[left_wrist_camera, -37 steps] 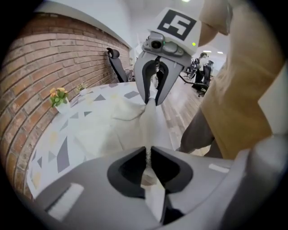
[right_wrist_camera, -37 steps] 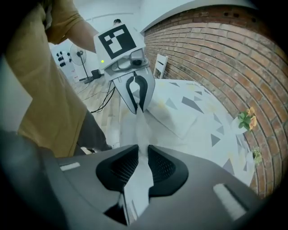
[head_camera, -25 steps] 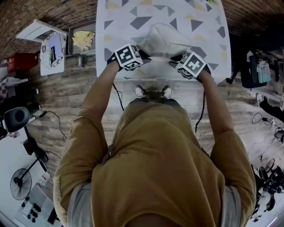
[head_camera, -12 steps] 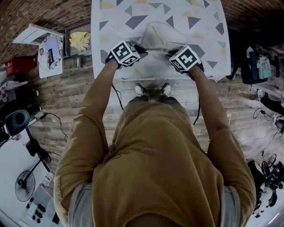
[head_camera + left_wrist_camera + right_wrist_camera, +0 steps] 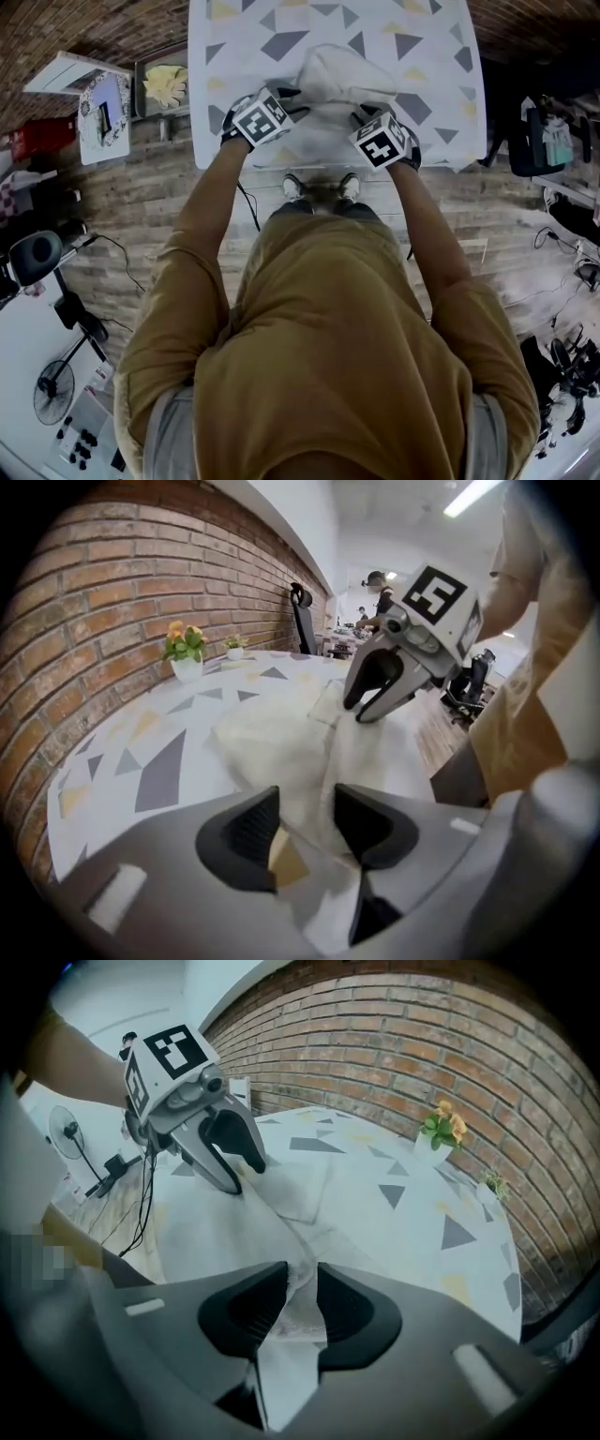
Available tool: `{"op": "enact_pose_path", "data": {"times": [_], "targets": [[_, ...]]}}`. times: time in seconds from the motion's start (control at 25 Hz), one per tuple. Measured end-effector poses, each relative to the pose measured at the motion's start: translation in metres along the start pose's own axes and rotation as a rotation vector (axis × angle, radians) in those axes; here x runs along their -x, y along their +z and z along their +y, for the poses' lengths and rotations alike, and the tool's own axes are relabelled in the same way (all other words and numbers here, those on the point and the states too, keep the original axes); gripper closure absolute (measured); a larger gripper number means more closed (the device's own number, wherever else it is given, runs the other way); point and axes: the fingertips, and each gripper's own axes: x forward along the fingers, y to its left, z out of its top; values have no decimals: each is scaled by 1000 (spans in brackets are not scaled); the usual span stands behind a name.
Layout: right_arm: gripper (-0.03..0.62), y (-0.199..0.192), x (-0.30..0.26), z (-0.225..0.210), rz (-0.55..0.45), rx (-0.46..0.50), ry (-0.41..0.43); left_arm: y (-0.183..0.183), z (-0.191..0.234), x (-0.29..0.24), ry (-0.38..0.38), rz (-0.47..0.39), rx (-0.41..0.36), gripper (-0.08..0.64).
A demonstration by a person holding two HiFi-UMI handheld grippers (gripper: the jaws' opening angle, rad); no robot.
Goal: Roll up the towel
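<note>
A white towel (image 5: 333, 80) lies bunched on the triangle-patterned table (image 5: 436, 84); its near edge is lifted and folded over. My left gripper (image 5: 284, 101) is at the towel's near left side. In the left gripper view its jaws (image 5: 307, 819) have just been opening and stand apart, with towel cloth (image 5: 281, 742) loose between them. My right gripper (image 5: 361, 117) is at the near right side. In the right gripper view its jaws (image 5: 302, 1302) are shut on a fold of the towel (image 5: 281, 1194). Each gripper shows in the other's view, the right gripper (image 5: 370, 710) and the left gripper (image 5: 239, 1180).
A small pot of flowers (image 5: 185, 649) stands near the brick wall at the table's far side. The table's near edge is just below both grippers. On the floor left of the table lie a tray with a yellow object (image 5: 169, 84) and a fan (image 5: 45, 389).
Both grippers have moved away from the person, further onto the table, taking the towel's near edge with them. The towel is more bunched.
</note>
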Motion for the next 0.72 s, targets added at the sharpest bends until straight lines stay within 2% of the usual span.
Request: {"op": "enact_pose_path", "data": {"times": [0.12, 0.36, 0.72], "targets": [[509, -1, 2, 0, -17, -22, -35, -1, 8, 2, 27, -22, 42, 281], [509, -5, 4, 2, -29, -39, -65, -14, 12, 4, 37, -68, 122, 279], [509, -4, -1, 6, 10, 70, -93, -7, 8, 2, 109, -44, 69, 279]]}}
